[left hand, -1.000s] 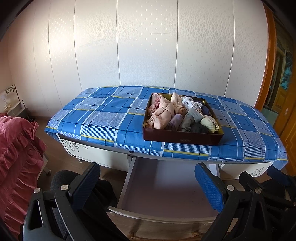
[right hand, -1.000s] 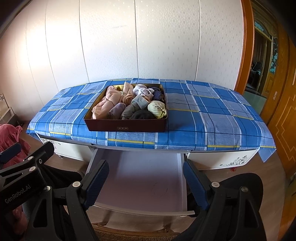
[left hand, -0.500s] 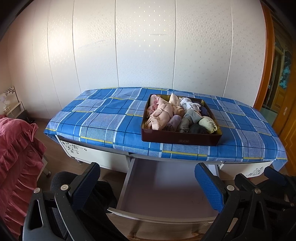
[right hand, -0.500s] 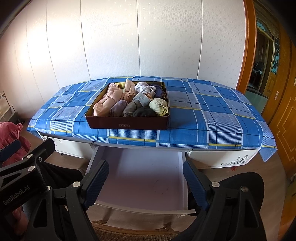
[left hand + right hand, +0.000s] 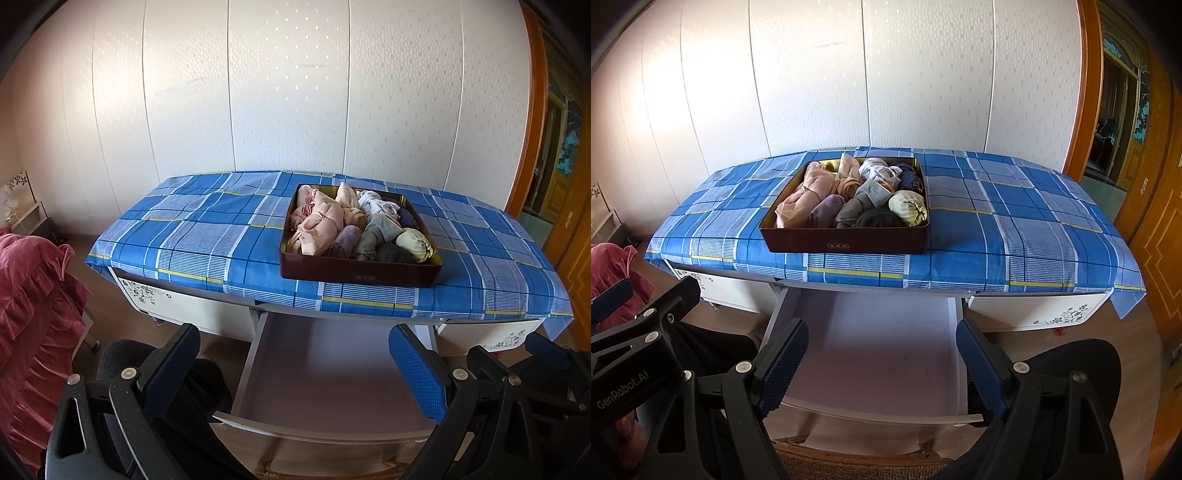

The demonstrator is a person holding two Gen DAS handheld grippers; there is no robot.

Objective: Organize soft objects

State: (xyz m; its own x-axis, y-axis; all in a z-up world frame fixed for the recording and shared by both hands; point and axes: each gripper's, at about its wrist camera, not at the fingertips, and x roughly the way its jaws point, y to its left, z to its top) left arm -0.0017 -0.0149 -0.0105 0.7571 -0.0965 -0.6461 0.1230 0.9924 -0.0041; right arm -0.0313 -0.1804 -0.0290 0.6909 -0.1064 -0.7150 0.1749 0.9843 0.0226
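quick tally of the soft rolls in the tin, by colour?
In the tin, as far as the pile shows:
pink/peach rolls: 3
white roll: 1
grey rolls: 2
purple roll: 1
navy roll: 1
yellow roll: 1
black roll: 1
Total: 10, approximate since the rolls overlap.

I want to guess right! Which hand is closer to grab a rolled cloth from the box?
Probably the left gripper: the box sits toward the left in the right wrist view. Both grippers hang open and back from it, so it's close.
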